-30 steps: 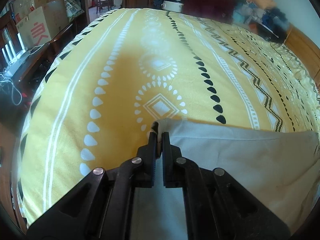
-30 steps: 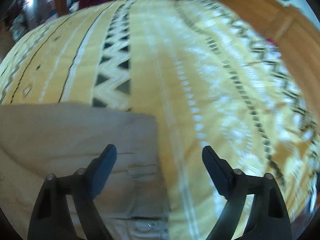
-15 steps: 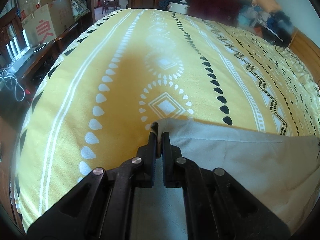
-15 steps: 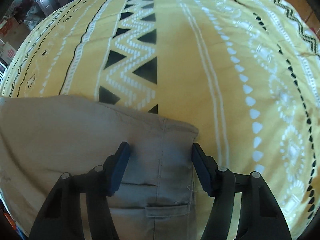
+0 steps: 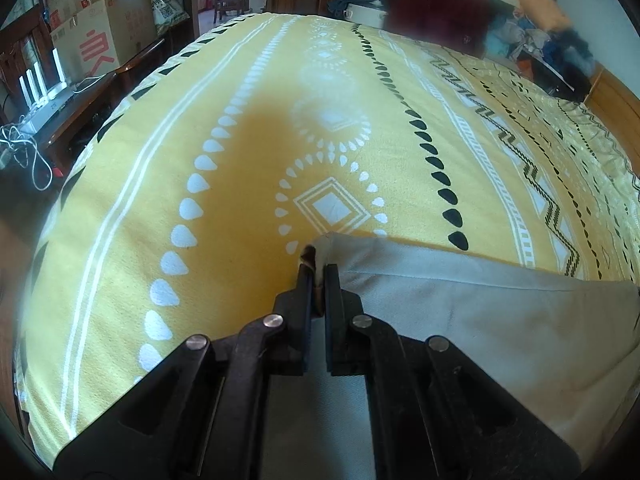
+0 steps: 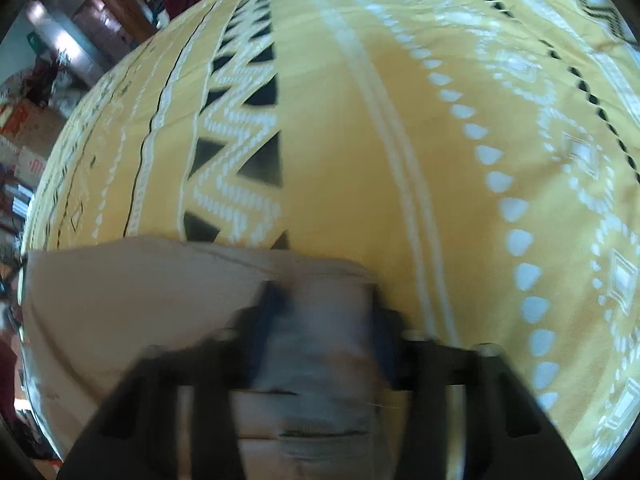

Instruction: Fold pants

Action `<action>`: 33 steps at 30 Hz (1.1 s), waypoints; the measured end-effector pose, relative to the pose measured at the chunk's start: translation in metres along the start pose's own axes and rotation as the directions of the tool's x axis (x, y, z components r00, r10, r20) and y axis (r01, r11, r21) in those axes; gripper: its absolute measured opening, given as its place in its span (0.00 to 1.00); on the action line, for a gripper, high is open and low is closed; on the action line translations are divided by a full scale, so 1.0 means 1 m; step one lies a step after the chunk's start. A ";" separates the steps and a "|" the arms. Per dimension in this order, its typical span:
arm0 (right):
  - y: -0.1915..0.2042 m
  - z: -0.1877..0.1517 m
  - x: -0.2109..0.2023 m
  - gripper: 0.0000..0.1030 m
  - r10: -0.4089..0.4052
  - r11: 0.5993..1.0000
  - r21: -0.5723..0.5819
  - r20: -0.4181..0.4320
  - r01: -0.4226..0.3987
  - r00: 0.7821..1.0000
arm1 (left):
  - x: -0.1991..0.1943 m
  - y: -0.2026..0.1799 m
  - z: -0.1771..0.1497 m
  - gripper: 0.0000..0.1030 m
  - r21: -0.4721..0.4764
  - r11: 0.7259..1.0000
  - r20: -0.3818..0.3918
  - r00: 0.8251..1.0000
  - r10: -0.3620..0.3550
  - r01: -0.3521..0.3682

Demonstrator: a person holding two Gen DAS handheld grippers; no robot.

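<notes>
Beige cloth fills the lower right of the left wrist view: the pants [image 5: 460,320] lie flat on the bed [image 5: 240,152], whose yellow cover carries white teardrop rows, white diamonds and a line of black drops; the left gripper [image 5: 319,276] has its two black fingers drawn almost together, and a corner of the pants is pinched between them, a small fold of fabric standing up just past the fingertips; from that corner the far edge of the pants runs straight toward the right side of the view; beyond the left edge of the bed stand cardboard boxes [image 5: 108,36] with red print, and white cables [image 5: 28,148] hang beside dark furniture; clothes are heaped at the far right end of the bed.

Motion blur smears the lower part of the right wrist view; the pants [image 6: 140,308] lie on the same yellow cover [image 6: 360,140], here with black triangles and a white zigzag band; the right gripper [image 6: 324,312] sits at the right end of the pants, near their far edge, one finger on either side of a strip of fabric with a moderate gap between them; whether the fingers actually press the cloth cannot be told through the blur.
</notes>
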State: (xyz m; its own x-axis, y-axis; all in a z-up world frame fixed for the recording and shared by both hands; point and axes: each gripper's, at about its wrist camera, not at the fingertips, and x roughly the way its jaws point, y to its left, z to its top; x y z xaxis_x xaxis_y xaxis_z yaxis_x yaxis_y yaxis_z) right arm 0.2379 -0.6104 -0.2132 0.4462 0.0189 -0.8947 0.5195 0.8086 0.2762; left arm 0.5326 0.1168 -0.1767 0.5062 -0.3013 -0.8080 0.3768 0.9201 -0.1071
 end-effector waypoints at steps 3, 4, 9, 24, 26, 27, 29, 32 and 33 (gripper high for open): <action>0.008 -0.006 -0.007 0.24 0.004 0.999 -0.037 0.006 -0.004 1.000 | -0.001 -0.002 0.000 0.05 0.018 1.000 0.001 1.000 -0.005 0.005; 0.008 -0.006 -0.007 0.24 -0.008 0.999 -0.041 0.000 0.008 1.000 | -0.001 -0.002 -0.001 0.05 0.018 1.000 0.002 1.000 -0.002 0.002; 0.013 -0.003 0.018 0.61 0.017 0.998 -0.056 -0.026 -0.018 1.000 | 0.000 -0.003 -0.003 0.05 0.004 1.000 -0.004 1.000 -0.002 0.002; 0.067 -0.033 -0.111 0.25 0.111 0.984 -0.162 0.227 -0.075 0.968 | -0.127 -0.018 -0.007 0.04 -0.018 0.999 0.262 0.964 -0.043 0.050; 0.064 -0.048 -0.136 0.25 0.136 0.980 -0.174 0.248 -0.094 0.959 | -0.164 -0.018 -0.021 0.04 -0.022 0.998 0.312 0.948 -0.057 0.067; 0.065 -0.057 -0.148 0.25 0.148 0.978 -0.179 0.261 -0.103 0.954 | -0.175 -0.017 -0.024 0.04 -0.026 0.997 0.326 0.943 -0.061 0.073; 0.063 -0.077 -0.167 0.25 0.167 0.978 -0.173 0.285 -0.121 0.944 | -0.211 -0.015 -0.042 0.04 -0.027 0.996 0.366 0.928 -0.067 0.083; 0.054 -0.111 -0.196 0.25 0.195 0.975 -0.167 0.309 -0.149 0.931 | -0.249 -0.010 -0.068 0.04 -0.036 0.996 0.396 0.917 -0.056 0.077; 0.051 -0.126 -0.206 0.25 0.208 0.972 -0.168 0.313 -0.162 0.927 | -0.260 -0.007 -0.077 0.05 -0.043 0.996 0.402 0.914 -0.054 0.078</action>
State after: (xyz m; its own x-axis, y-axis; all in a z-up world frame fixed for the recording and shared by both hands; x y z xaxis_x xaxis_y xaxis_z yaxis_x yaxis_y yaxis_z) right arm 0.0812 -0.4989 -0.0589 0.7495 0.0021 -0.6620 0.3103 0.8822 0.3542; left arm 0.3391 0.2082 -0.0106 0.7544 -0.4257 -0.4997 0.3813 0.9038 -0.1945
